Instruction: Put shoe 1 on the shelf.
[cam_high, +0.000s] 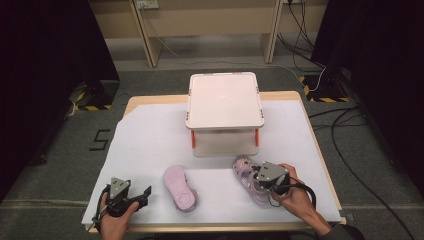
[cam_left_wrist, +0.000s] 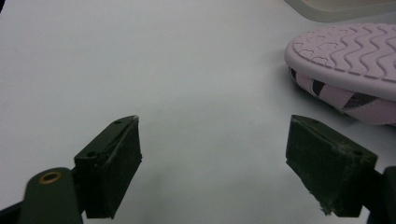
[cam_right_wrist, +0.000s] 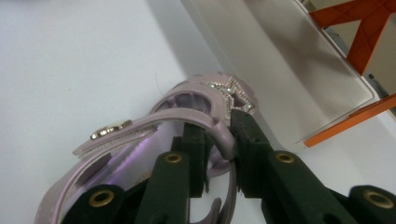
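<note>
Two pink sandals, right claw (cam_right_wrist: 218, 140) clamped on upright sandal's strap (cam_right_wrist: 219, 133), left claw (cam_left_wrist: 212, 163) wide open, empty, beside overturned sandal (cam_left_wrist: 348, 60)

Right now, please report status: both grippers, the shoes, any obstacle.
Right gripper jaws shut on strap of upright pink jewelled sandal. Left gripper open, holding nothing. Second pink sandal sole-up between them. White two-tier rack with orange posts behind; nothing blocking.
</note>
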